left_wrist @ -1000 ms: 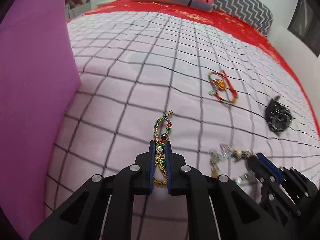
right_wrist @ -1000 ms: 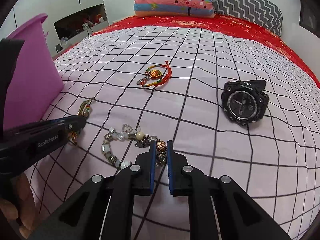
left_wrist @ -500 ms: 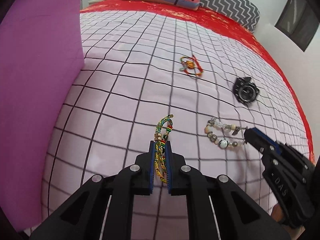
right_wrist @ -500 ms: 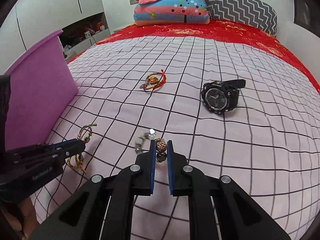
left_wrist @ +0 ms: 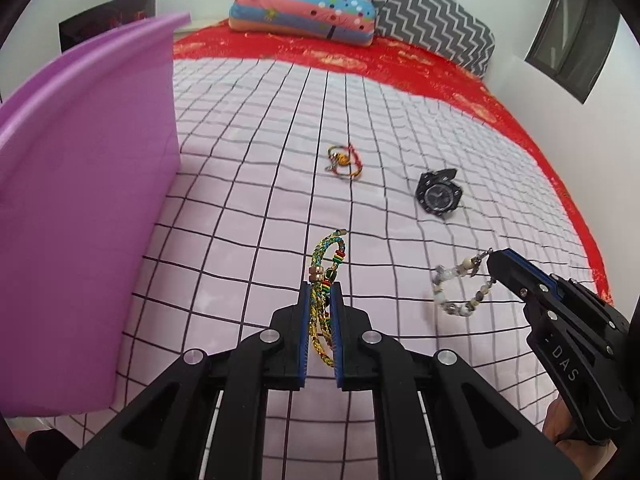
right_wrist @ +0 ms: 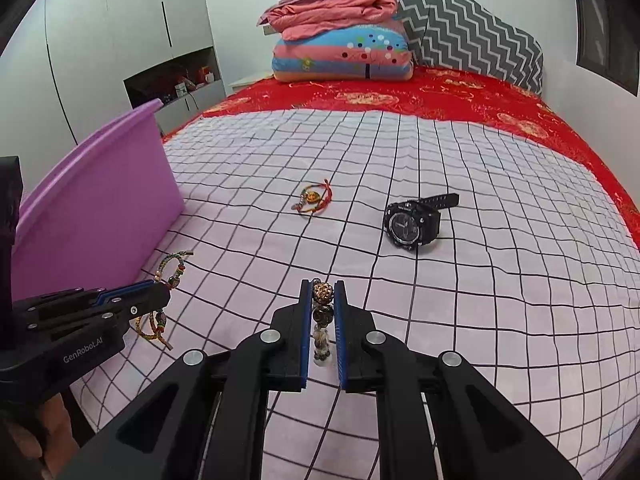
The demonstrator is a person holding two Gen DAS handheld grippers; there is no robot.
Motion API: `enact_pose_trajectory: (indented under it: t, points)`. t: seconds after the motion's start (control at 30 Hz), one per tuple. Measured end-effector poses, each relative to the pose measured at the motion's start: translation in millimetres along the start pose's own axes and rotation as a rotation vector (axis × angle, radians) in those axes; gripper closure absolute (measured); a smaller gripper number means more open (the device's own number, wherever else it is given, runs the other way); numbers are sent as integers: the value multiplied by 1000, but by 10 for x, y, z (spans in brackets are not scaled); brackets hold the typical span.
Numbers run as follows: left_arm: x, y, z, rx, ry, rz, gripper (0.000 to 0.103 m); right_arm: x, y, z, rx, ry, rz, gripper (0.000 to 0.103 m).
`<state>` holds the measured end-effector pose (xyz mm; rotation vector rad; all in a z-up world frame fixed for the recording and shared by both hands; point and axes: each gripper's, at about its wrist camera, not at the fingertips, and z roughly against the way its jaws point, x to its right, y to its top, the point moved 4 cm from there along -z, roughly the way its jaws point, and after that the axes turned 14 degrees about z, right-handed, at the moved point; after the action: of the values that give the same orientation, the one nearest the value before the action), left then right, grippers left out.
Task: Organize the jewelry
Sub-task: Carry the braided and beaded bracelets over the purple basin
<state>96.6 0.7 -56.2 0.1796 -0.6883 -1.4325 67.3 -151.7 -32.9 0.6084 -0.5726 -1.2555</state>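
My left gripper (left_wrist: 320,286) is shut on a green and yellow braided bracelet (left_wrist: 326,264), which hangs clear of the checked bedspread (left_wrist: 248,184). The same bracelet (right_wrist: 170,272) shows in the right wrist view, sticking out of the left gripper (right_wrist: 162,294). My right gripper (right_wrist: 323,284) is shut on a beaded bracelet (right_wrist: 322,308). In the left wrist view that beaded bracelet (left_wrist: 460,284) dangles from the right gripper (left_wrist: 494,264). A red string bracelet (left_wrist: 344,162) (right_wrist: 314,198) and a black wristwatch (left_wrist: 438,196) (right_wrist: 412,224) lie on the bedspread farther off.
A purple bin (left_wrist: 80,200) (right_wrist: 92,200) stands on the bed's left side, close to the left gripper. Folded blankets (right_wrist: 344,44) and a zigzag pillow (right_wrist: 472,36) sit at the head of the bed on a red sheet (right_wrist: 440,96). White cupboards (right_wrist: 120,40) line the left wall.
Both grippers have risen and pulled back, each lifting its bracelet off the bedspread. The bin's rim, the watch and the red bracelet now look farther off.
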Motion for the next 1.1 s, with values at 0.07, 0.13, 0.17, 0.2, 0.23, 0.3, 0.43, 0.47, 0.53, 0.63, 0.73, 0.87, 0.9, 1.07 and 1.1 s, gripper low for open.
enact_pose_trajectory:
  t: [0.07, 0.13, 0.17, 0.2, 0.23, 0.3, 0.43, 0.47, 0.53, 0.63, 0.73, 0.87, 0.9, 1.07, 1.1]
  points:
    - [18, 11, 113, 12, -8, 1, 94, -47, 30, 135, 19, 1, 9, 93]
    - [36, 23, 222, 22, -21, 0, 94, -95, 70, 251, 36, 4, 16, 93]
    - [48, 34, 298, 31, -25, -6, 94, -115, 92, 294, 43, 5, 21, 93]
    - [50, 39, 341, 37, -26, -10, 93, -141, 120, 341, 50, 4, 26, 93]
    - [50, 55, 401, 44, -29, -11, 93, -159, 144, 371, 54, 5, 29, 93]
    - [44, 93, 495, 56, -34, -7, 94, -209, 203, 442, 64, 14, 32, 93]
    - [-1, 207, 713, 81, -44, 6, 93, -317, 401, 604, 99, 26, 49, 93]
    - [-18, 248, 783, 91, -47, 10, 93, -349, 458, 644, 110, 31, 54, 93]
    - [-53, 328, 909, 112, -49, 18, 93, -435, 587, 719, 133, 39, 72, 93]
    - [-121, 464, 1117, 152, -43, 29, 93, -574, 780, 814, 168, 62, 96, 93]
    - [-227, 593, 1313, 191, -33, 40, 93, -755, 983, 893, 203, 95, 122, 93]
    - [-499, 767, 1556, 240, 3, 60, 93, -1081, 1261, 944, 246, 142, 156, 93]
    - [-571, 805, 1592, 249, 15, 67, 93, -1148, 1329, 950, 254, 153, 163, 93]
    - [-1096, 985, 1788, 294, 102, 134, 93, -1626, 1653, 922, 284, 237, 212, 93]
    - [-1188, 1007, 1805, 297, 114, 148, 93, -1738, 1704, 904, 286, 254, 223, 93]
